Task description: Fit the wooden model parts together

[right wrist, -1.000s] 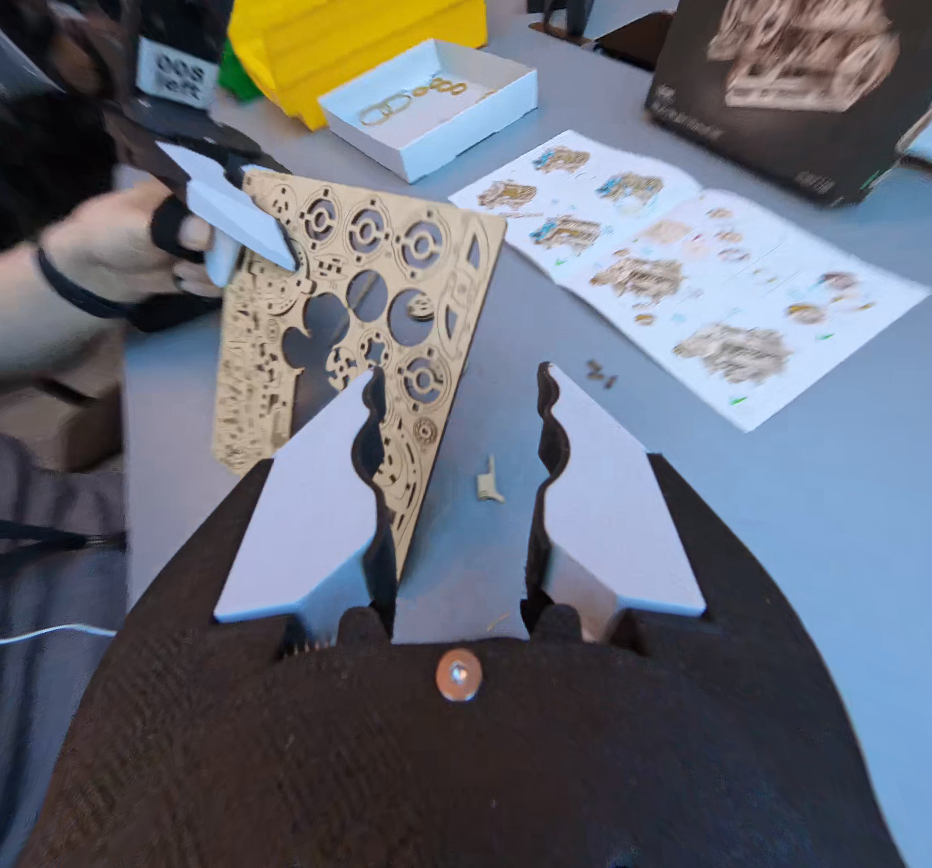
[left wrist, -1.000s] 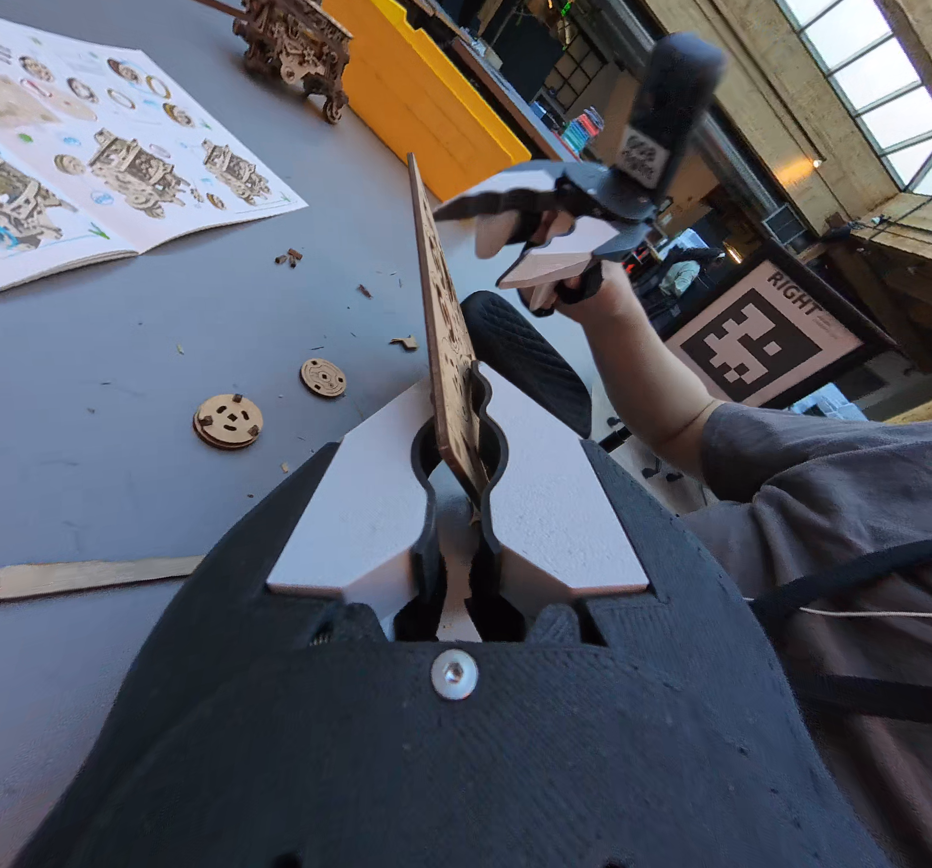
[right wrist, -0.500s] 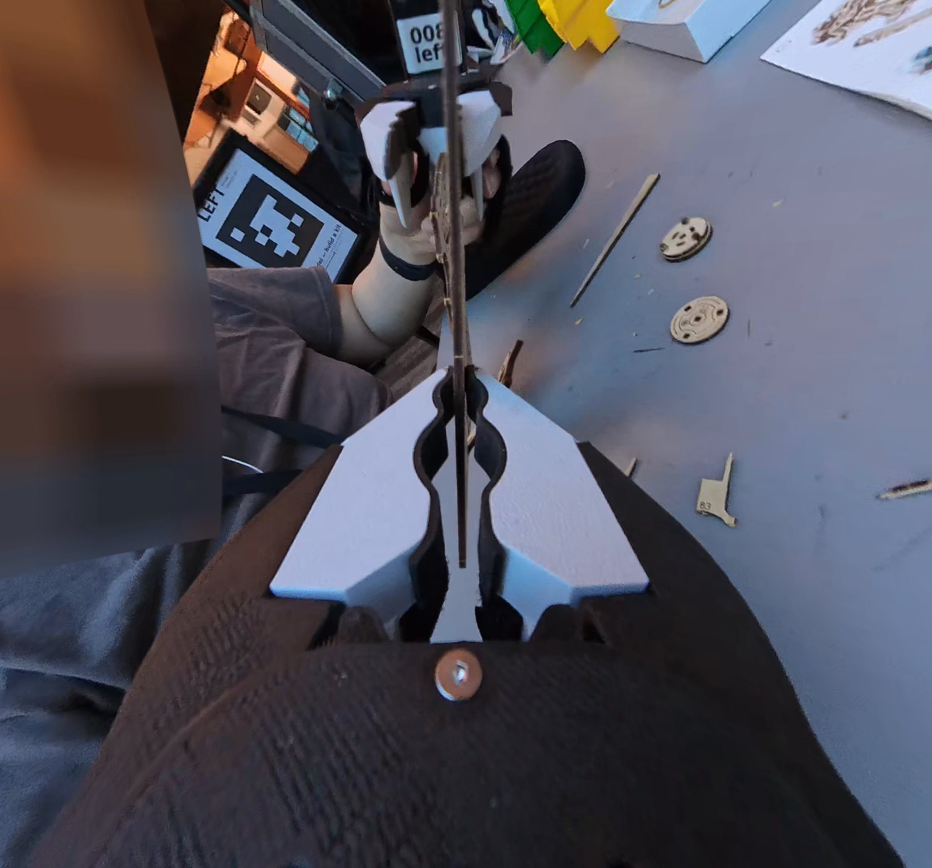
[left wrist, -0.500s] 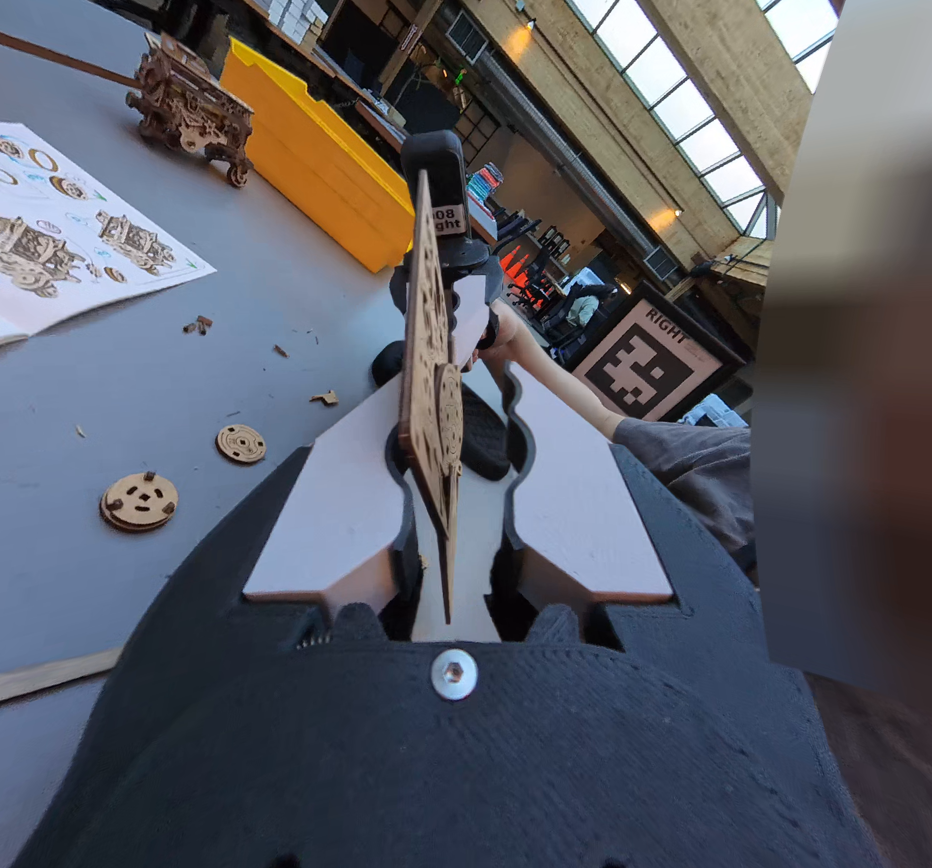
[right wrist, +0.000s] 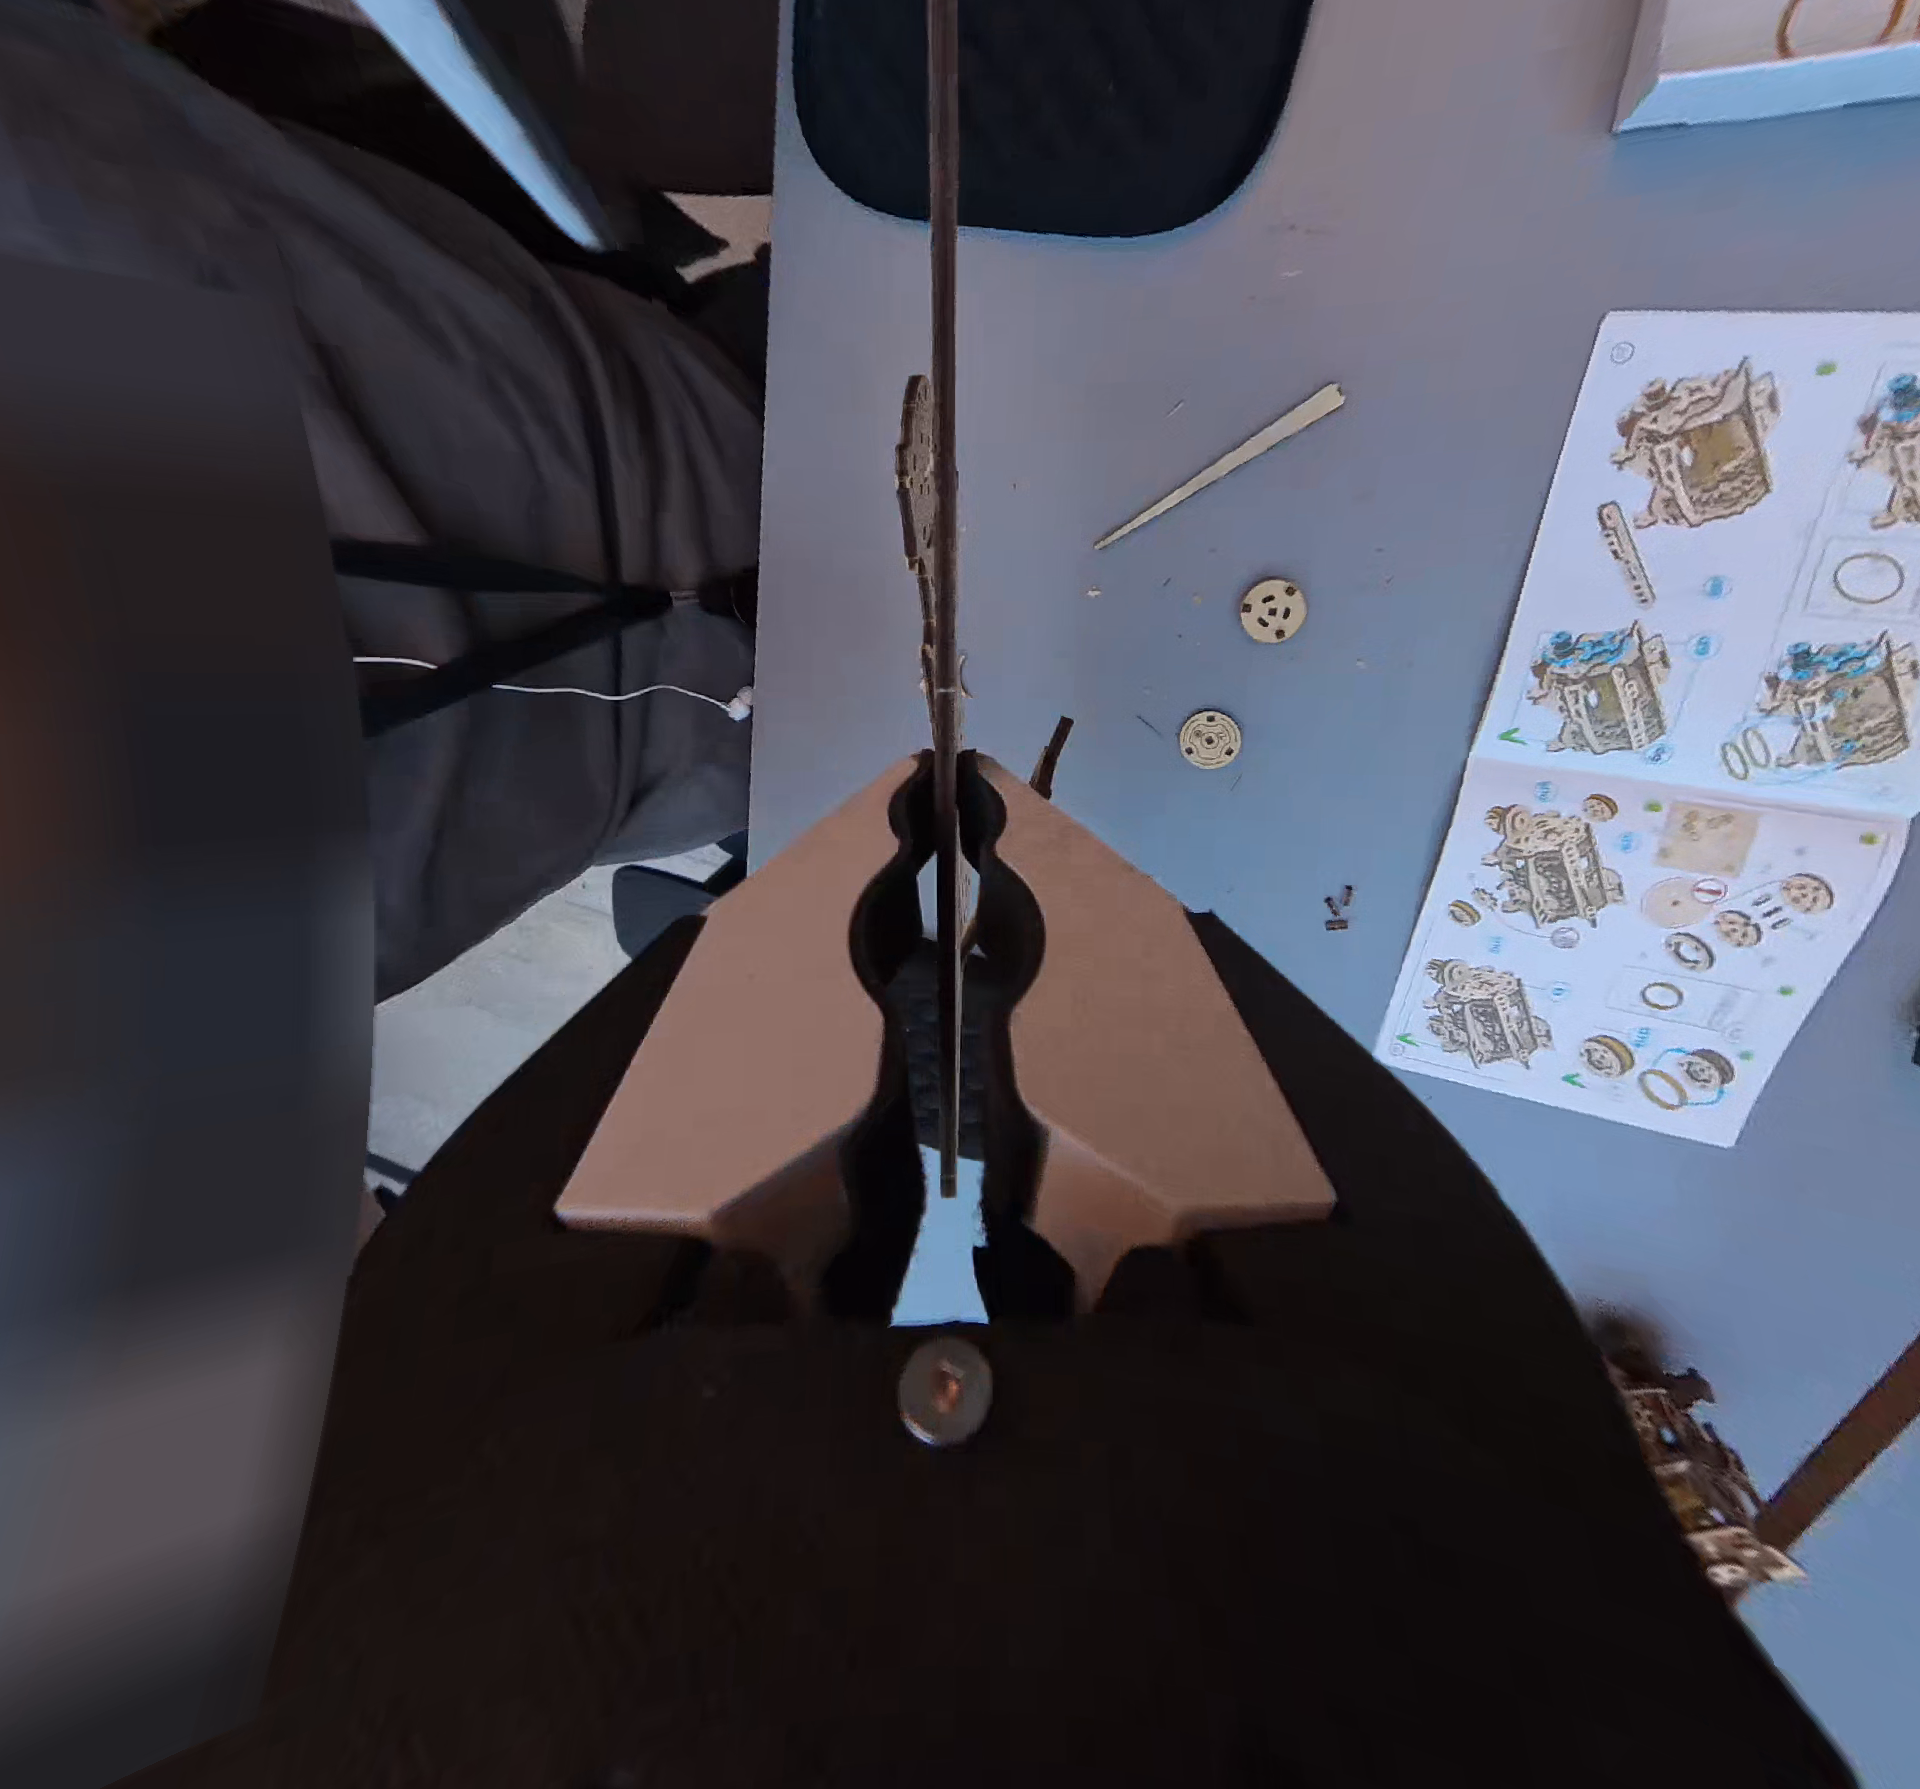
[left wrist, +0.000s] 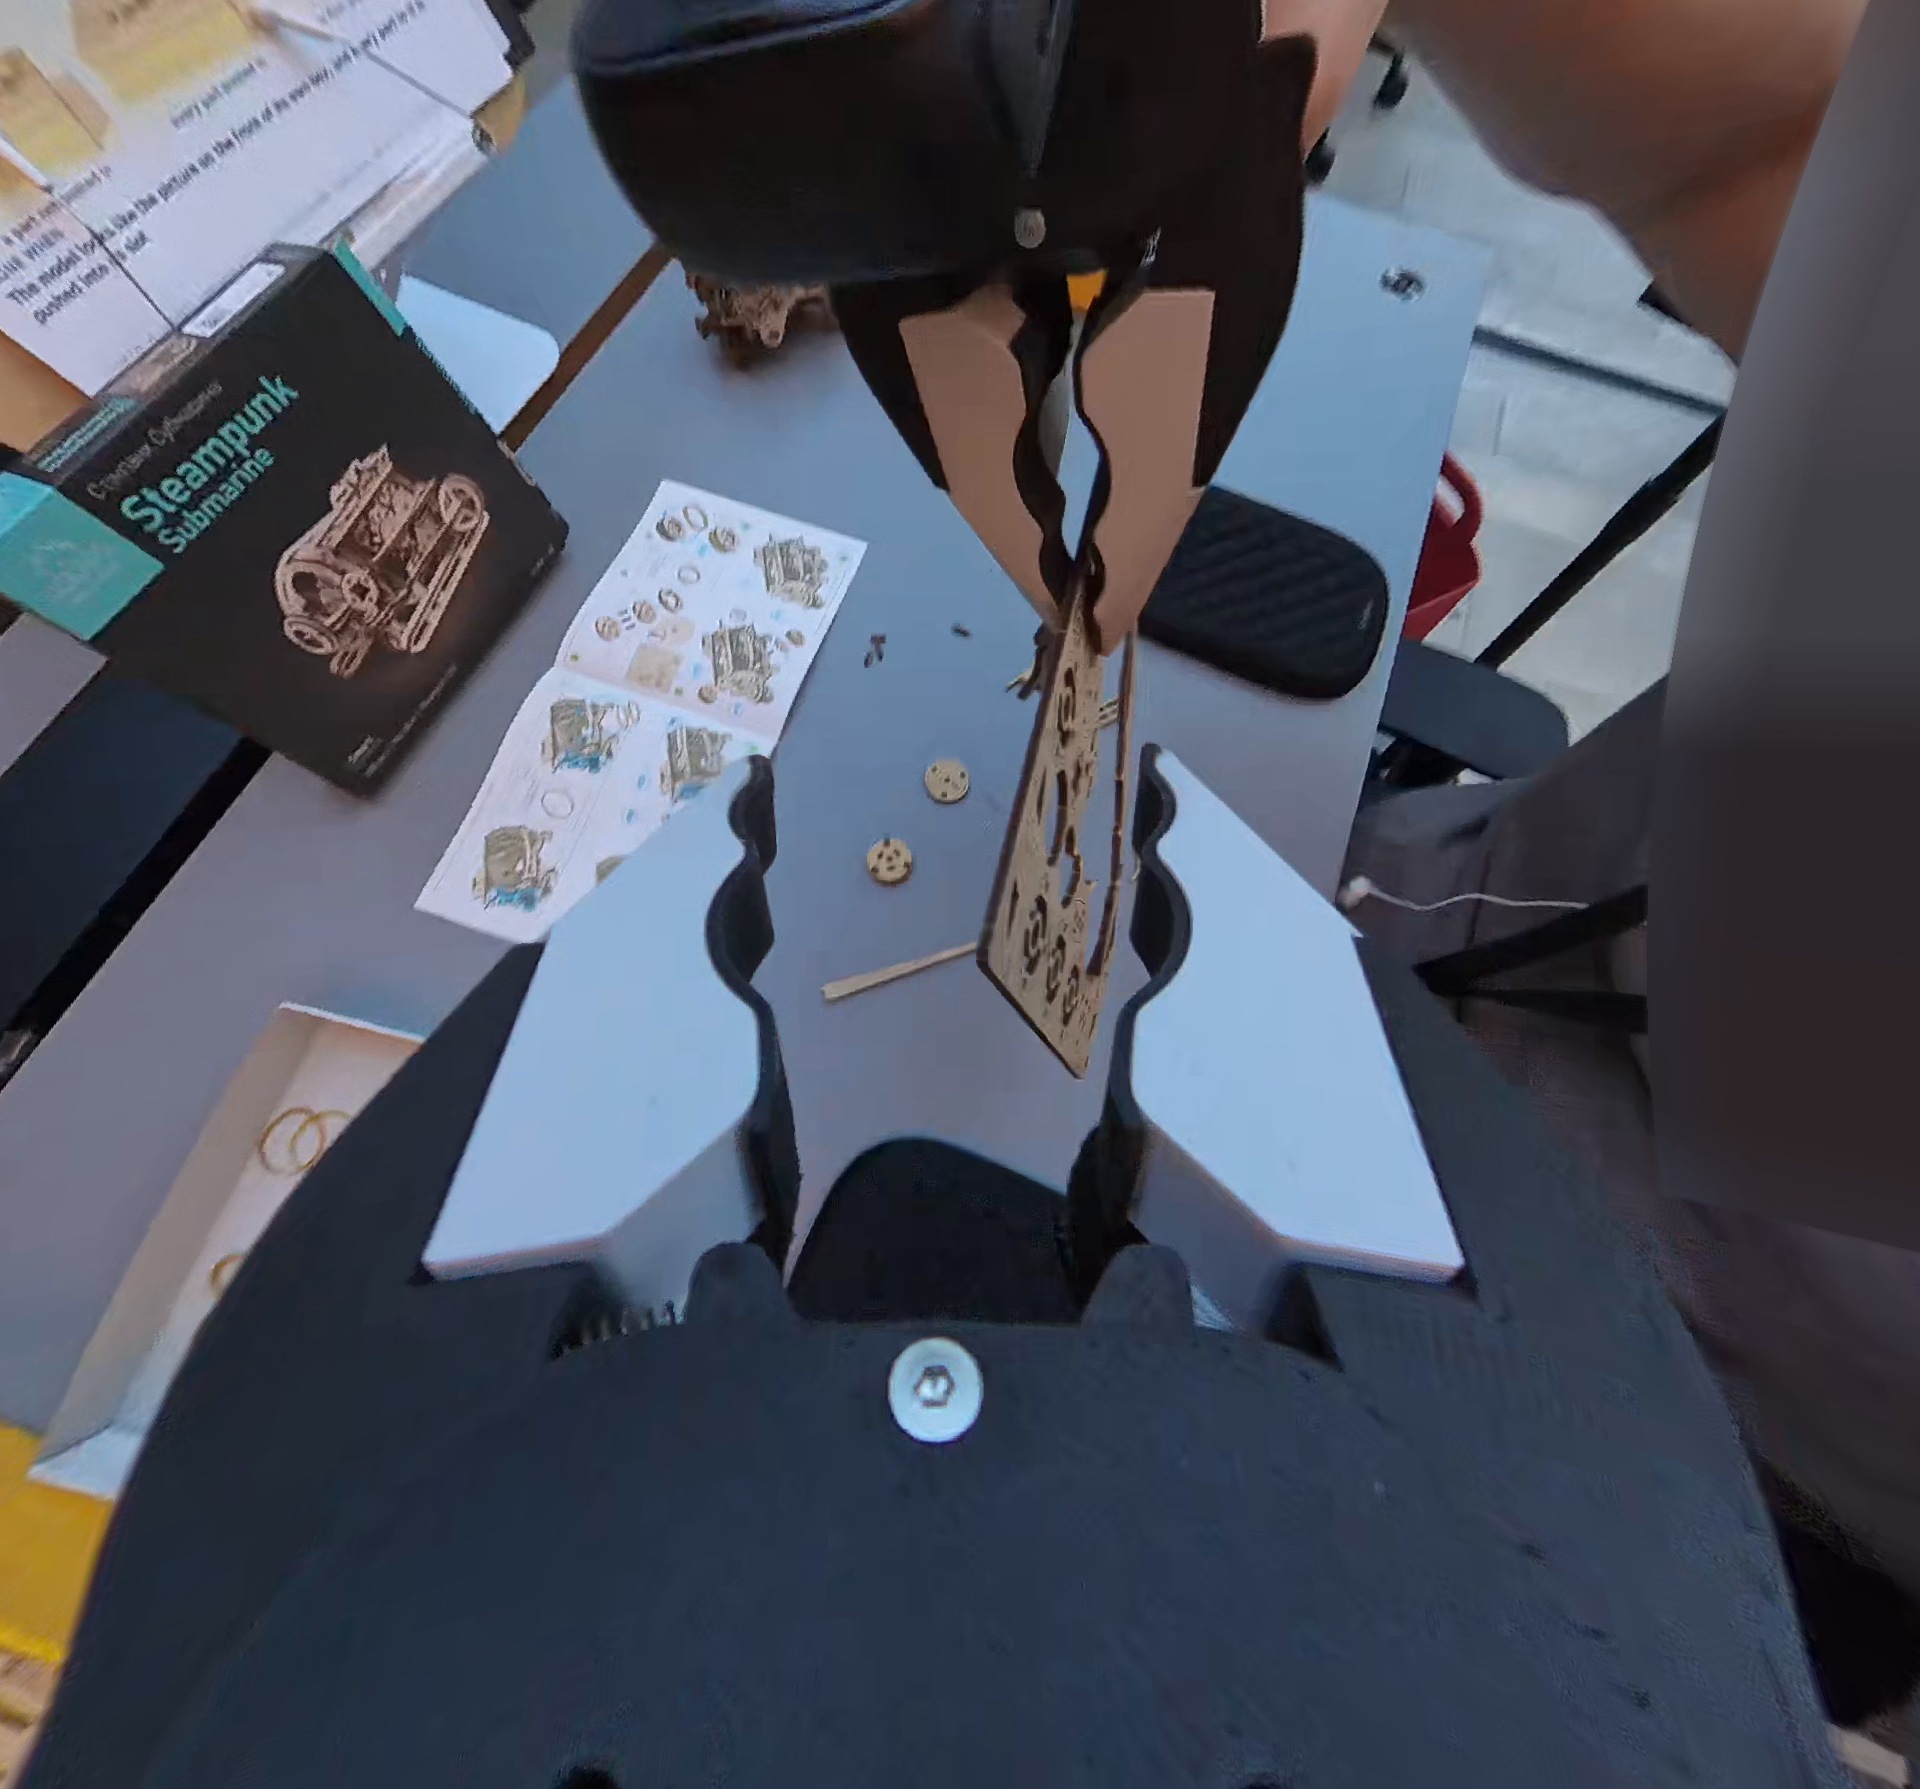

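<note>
A thin laser-cut wooden sheet (left wrist: 1058, 856) of model parts hangs above the grey table (left wrist: 914, 451). My right gripper (right wrist: 943, 773) is shut on one end of the sheet (right wrist: 943, 492), which shows edge-on there. In the left wrist view the right gripper (left wrist: 1081, 596) comes down from above with the sheet hanging from it. My left gripper (left wrist: 951, 768) is open and empty, and the sheet's lower end sits between its fingers near the right one. Two wooden discs (left wrist: 890, 859) (left wrist: 945, 781) and a wooden stick (left wrist: 899, 972) lie on the table.
An open instruction booklet (left wrist: 644, 700) lies left of the discs, with a black kit box (left wrist: 281, 534) beyond it. A white tray (left wrist: 208, 1199) holds rings. A black pad (left wrist: 1262, 596) lies near the table edge. An assembled wooden model (right wrist: 1683, 1490) stands at the side. My hands' fingertips stand some 10 cm from each other.
My left gripper has let go of the sheet and opened. My right gripper has shut on it and now carries it alone. Both grippers have tilted to look down on the table.
</note>
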Available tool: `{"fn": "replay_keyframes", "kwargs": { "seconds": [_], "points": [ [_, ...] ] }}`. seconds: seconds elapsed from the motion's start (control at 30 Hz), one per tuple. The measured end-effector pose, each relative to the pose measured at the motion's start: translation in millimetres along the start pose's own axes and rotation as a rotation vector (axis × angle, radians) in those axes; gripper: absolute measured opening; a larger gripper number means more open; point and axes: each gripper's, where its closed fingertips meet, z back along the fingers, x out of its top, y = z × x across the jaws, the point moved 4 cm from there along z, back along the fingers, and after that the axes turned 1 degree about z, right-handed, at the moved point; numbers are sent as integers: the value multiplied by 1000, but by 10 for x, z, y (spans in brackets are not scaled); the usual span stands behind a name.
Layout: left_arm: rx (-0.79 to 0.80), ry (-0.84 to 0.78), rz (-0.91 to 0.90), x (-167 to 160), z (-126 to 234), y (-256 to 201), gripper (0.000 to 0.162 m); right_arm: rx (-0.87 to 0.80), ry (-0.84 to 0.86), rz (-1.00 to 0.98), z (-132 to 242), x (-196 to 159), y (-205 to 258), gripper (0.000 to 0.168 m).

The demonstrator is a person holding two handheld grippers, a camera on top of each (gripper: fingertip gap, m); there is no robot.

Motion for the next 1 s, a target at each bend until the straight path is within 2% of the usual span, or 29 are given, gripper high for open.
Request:
{"fn": "replay_keyframes", "kwargs": {
  "seconds": [0.07,0.13,0.2,0.23,0.33,0.37,0.5,0.6,0.67,0.83,0.9,1.0],
  "points": [
    [30,87,-7,-171,-45,6,63,13,48,26,-67,148,33,1],
    [-10,144,30,-380,-77,-13,61,17,82,44,-143,237,42,1],
    [-88,165,83,-564,-106,-52,49,9,104,52,-191,300,16,1],
    [-112,177,110,-650,-124,-55,43,3,105,52,-205,341,-1,2],
    [-242,185,162,-811,-165,-144,6,6,80,78,-216,489,3,1],
    [-253,167,166,-827,-171,-147,1,-4,82,84,-213,524,-4,1],
    [-218,93,173,-858,-132,-122,0,-75,64,106,-170,576,-72,4],
    [-168,35,216,-921,-49,-86,0,-167,-26,105,-59,572,-171,29],
    [-145,-4,285,-1022,22,-54,0,-269,-102,114,71,509,-257,39],
    [-138,-135,555,-1425,149,-15,0,-431,-461,50,360,25,-242,47],
    [-165,-190,673,-1592,157,-30,0,-510,-583,8,311,-386,-179,47],
    [-194,-245,794,-1800,130,-48,0,-542,-732,-55,22,-1062,49,47]
  ]
}}
